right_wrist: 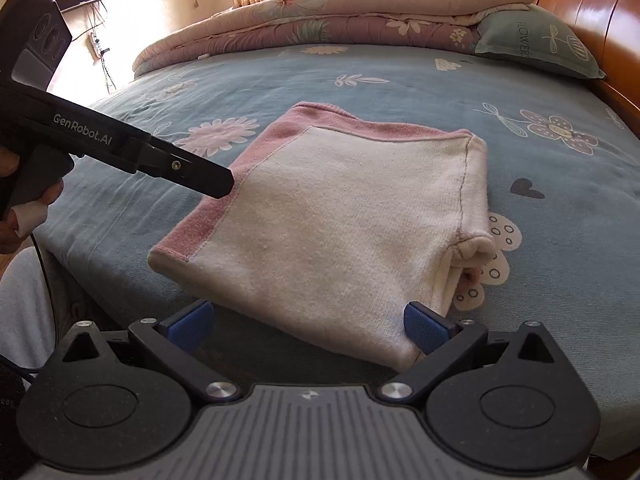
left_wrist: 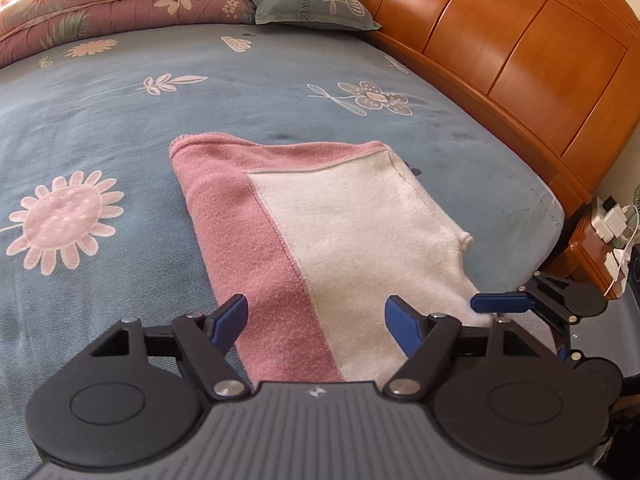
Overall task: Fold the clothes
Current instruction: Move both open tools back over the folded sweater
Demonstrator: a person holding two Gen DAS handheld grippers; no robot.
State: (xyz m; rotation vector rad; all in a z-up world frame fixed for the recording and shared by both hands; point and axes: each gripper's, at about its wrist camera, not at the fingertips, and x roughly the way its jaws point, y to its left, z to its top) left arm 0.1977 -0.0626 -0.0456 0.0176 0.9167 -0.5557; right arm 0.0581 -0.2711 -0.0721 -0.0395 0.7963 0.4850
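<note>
Both grippers' jaws wide apart, empty, at folded sweater's point(left_wrist: 320, 240) near edge, bedspread point(left_wrist: 100, 120) around.

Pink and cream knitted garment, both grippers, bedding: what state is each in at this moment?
Pink and cream knitted garment: folded into a compact rectangle, lying flat on the bed, not gripped.
Left gripper: open, over the garment's near edge.
Right gripper: open, at the garment's near corner, holding nothing.
Blue floral bedsheet: spread fairly smooth.
Pink floral quilt: folded, stacked at the far side.
Grey-green pillow: lying beside the quilt, against the wooden headboard.
</note>
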